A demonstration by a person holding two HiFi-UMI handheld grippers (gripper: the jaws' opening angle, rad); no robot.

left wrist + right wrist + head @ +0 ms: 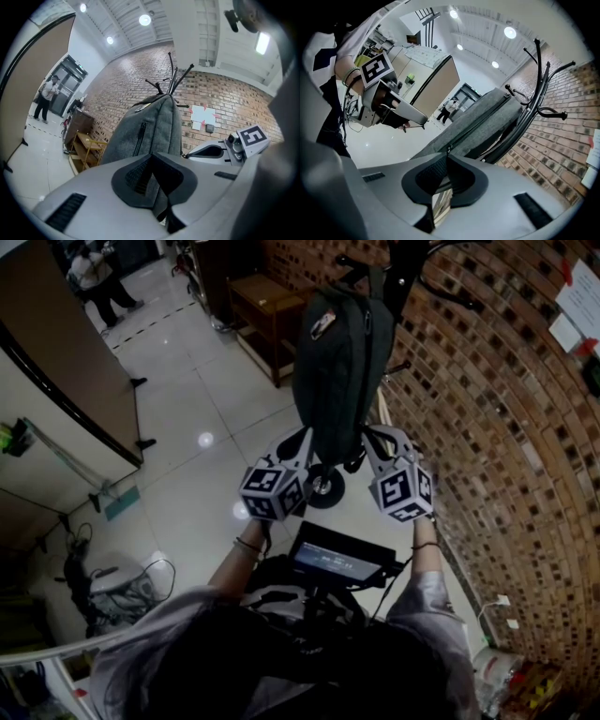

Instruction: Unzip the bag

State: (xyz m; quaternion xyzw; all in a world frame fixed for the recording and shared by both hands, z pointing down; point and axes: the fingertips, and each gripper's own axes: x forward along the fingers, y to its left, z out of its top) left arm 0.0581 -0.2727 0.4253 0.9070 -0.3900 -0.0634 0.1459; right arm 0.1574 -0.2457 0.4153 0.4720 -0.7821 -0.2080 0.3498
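Observation:
A dark grey backpack point(337, 362) hangs from a black coat rack point(412, 268) against the brick wall. Both grippers are at its lower end. My left gripper point(305, 442) is shut, pinching a fold of the bag's grey fabric point(157, 183) between its pads. My right gripper point(371, 442) is shut at the bag's right side. In the right gripper view its jaws close on the small metal zipper pull point(448, 149), where the zipper track point(480, 121) runs up the bag. A side pocket zipper point(139, 136) shows in the left gripper view.
The brick wall point(506, 427) stands close on the right, with white papers point(581, 301) pinned to it. A wooden shelf unit point(262, 306) stands behind the bag. The rack's dark round base point(324, 489) is on the glossy floor below. People stand far off by a doorway point(94, 277).

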